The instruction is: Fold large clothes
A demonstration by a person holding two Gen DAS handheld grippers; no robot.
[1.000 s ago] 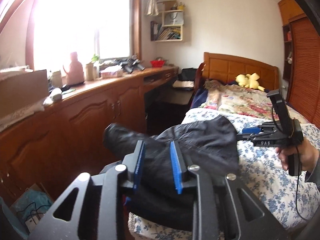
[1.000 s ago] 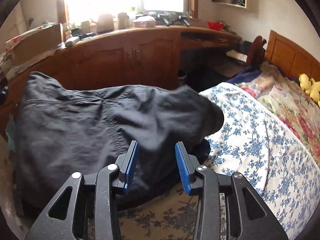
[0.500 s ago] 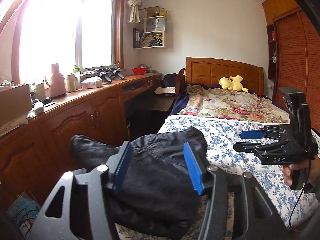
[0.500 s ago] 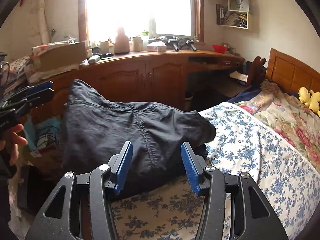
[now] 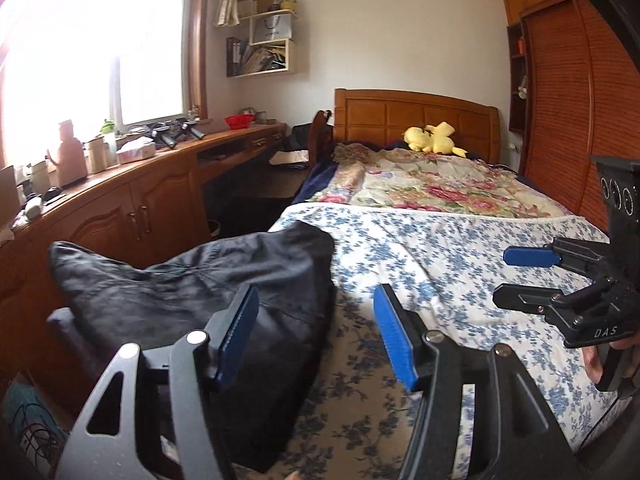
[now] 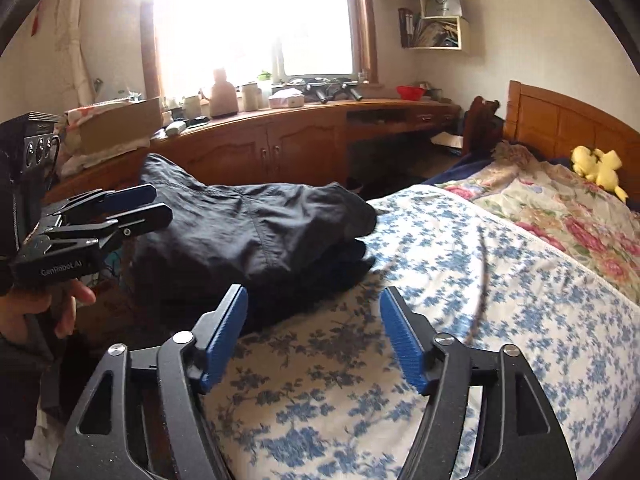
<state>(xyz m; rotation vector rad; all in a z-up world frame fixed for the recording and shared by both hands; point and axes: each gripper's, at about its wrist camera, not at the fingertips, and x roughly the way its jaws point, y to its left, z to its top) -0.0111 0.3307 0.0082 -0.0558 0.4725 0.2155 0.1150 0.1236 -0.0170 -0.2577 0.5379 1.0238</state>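
A dark folded garment [image 5: 192,288] lies in a heap on the left corner of the bed, also in the right wrist view [image 6: 256,232]. My left gripper [image 5: 315,290] is open and hovers just back from the garment's right edge, with nothing pressed between its blue pads. My right gripper [image 6: 315,294] hovers over the blue-flowered sheet [image 6: 460,280], short of the garment; its jaws are opening and nothing is between them. Each gripper shows in the other's view, held by a hand: the right gripper [image 5: 516,278] at the right, the left gripper [image 6: 160,202] at the left.
A flowered quilt [image 5: 432,188] and a yellow plush toy [image 5: 432,140] lie toward the wooden headboard [image 5: 416,116]. A long wooden cabinet [image 5: 152,200] with jars and boxes runs under the window left of the bed. A cardboard box [image 6: 120,124] stands on its near end.
Both grippers have opened, let go of the dark garment and drawn back from it. The garment now rests in a heap on the bed corner.
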